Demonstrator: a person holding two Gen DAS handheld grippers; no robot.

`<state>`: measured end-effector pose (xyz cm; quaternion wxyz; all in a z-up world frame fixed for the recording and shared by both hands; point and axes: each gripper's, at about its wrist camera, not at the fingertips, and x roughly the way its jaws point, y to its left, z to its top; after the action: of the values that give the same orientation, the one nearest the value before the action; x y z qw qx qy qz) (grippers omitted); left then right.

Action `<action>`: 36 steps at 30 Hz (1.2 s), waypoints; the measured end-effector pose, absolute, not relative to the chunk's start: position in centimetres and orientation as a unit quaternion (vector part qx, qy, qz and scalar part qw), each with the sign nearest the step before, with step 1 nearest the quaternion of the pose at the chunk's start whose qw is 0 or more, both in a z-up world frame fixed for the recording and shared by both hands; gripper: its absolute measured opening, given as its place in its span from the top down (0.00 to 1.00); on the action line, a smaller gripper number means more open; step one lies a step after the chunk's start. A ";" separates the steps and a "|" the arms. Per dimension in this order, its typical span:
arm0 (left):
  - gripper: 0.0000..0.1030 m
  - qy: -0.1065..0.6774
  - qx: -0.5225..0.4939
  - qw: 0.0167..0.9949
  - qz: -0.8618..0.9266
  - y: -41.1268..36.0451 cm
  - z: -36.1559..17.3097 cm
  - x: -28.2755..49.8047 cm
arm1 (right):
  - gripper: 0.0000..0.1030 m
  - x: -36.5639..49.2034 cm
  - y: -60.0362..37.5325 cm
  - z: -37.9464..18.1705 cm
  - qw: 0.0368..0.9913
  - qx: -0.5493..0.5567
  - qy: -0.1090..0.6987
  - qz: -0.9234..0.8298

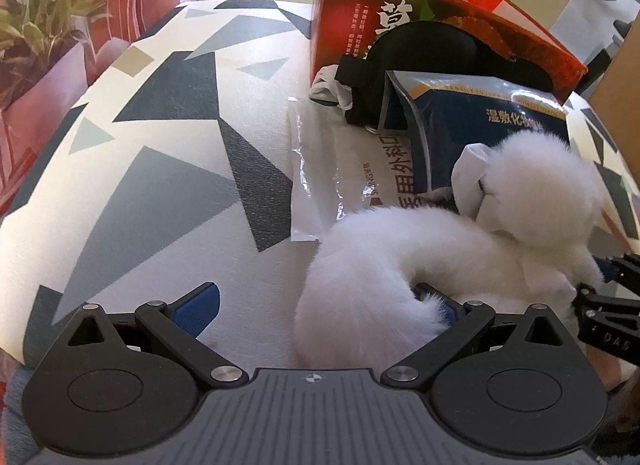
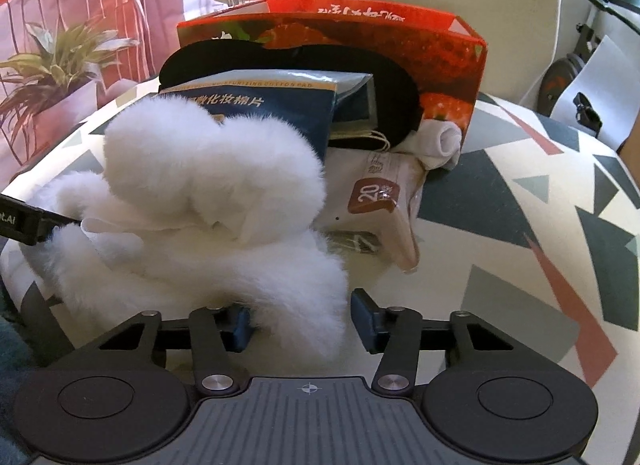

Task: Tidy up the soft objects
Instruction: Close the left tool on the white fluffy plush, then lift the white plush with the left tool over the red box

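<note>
Both hand-held grippers are working on the white fluffy toy (image 1: pixel 400 257), which lies on the patterned counter (image 1: pixel 160 145) just in front of a clutter of packets and a red box (image 1: pixel 420 13). The step in hand looks like picking up the toy to tidy it away. The left hand-held gripper (image 1: pixel 320 305) is spread wide, with the toy's fur between its fingers and brushing the right-side pad. The right hand-held gripper (image 2: pixel 302 319) is also unclenched, its fingers either side of a tuft of fur but not pinching it, though the fur hides part of the left pad, so contact is hard to judge. The toy curls in an arc; its long axis seems to run from the near tail end toward the rounded puff (image 1: pixel 540 181) resting against the blue packet (image 1: pixel 480 117), with the white packet (image 1: pixel 344 169) beneath. The next move probably calls for closing one gripper on the thick body, then lifting clear without dragging the packets.
</note>
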<state>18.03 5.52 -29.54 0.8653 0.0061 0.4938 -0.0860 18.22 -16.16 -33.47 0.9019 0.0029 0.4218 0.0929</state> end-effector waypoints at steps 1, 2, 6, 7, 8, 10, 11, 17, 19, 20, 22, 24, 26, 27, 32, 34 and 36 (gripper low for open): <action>0.01 0.494 0.006 0.865 -0.087 5.5 -29.5 18.0 | 0.58 18.2 -16.2 -33.5 0.902 0.005 0.421 0.094; 0.01 0.494 0.006 0.865 -0.087 5.5 -29.5 18.1 | 0.59 18.2 -16.2 -33.5 0.902 0.006 0.421 0.095; 0.05 0.498 0.017 0.864 -0.077 5.5 -29.7 18.2 | 0.60 18.3 -16.7 -33.7 0.902 0.017 0.421 0.097; 0.06 0.499 0.017 0.863 -0.072 5.6 -29.7 18.2 | 0.62 18.3 -16.8 -33.7 0.902 0.021 0.420 0.096; 0.09 0.499 0.012 0.864 -0.069 5.9 -29.6 18.3 | 0.62 18.2 -17.0 -33.7 0.902 0.024 0.420 0.095; 0.17 0.496 0.001 0.865 -0.077 6.1 -29.4 18.2 | 0.65 18.2 -17.2 -33.7 0.903 0.028 0.418 0.094; 0.22 0.494 0.003 0.866 -0.081 6.0 -29.3 18.1 | 0.66 18.2 -17.2 -33.7 0.903 0.030 0.417 0.095; 0.50 0.495 0.018 0.861 -0.114 4.9 -29.4 17.8 | 0.76 18.1 -17.1 -33.6 0.905 0.030 0.411 0.104; 0.55 0.500 0.018 0.857 -0.124 4.6 -29.6 17.8 | 0.78 18.1 -16.9 -33.6 0.905 0.027 0.409 0.110; 0.57 0.503 0.020 0.855 -0.126 4.4 -29.7 17.7 | 0.78 18.1 -16.8 -33.6 0.905 0.025 0.409 0.111; 0.59 0.505 0.020 0.853 -0.129 4.3 -29.9 17.7 | 0.78 18.1 -16.9 -33.7 0.904 0.031 0.411 0.112; 0.67 0.503 0.015 0.853 -0.134 4.3 -29.9 17.7 | 0.78 18.2 -17.1 -33.8 0.902 0.041 0.414 0.112; 0.73 0.503 0.007 0.853 -0.140 4.4 -29.8 17.6 | 0.77 18.3 -17.3 -34.0 0.901 0.051 0.416 0.113; 0.77 0.503 0.003 0.852 -0.143 4.4 -29.8 17.6 | 0.77 18.3 -17.5 -34.0 0.900 0.055 0.416 0.114; 0.84 0.494 -0.006 0.854 -0.160 4.3 -29.2 17.3 | 0.85 18.3 -18.1 -34.1 0.899 0.082 0.414 0.121; 0.85 0.486 -0.007 0.858 -0.163 4.3 -28.8 17.1 | 0.88 18.1 -18.1 -33.7 0.902 0.080 0.407 0.122; 0.85 0.478 -0.010 0.863 -0.165 4.4 -28.3 17.0 | 0.88 17.9 -18.2 -33.3 0.904 0.082 0.401 0.124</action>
<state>16.95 4.38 -28.28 0.8626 -0.0100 0.4781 -0.1651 17.94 -18.18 -33.32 0.9039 0.0822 0.4010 0.1241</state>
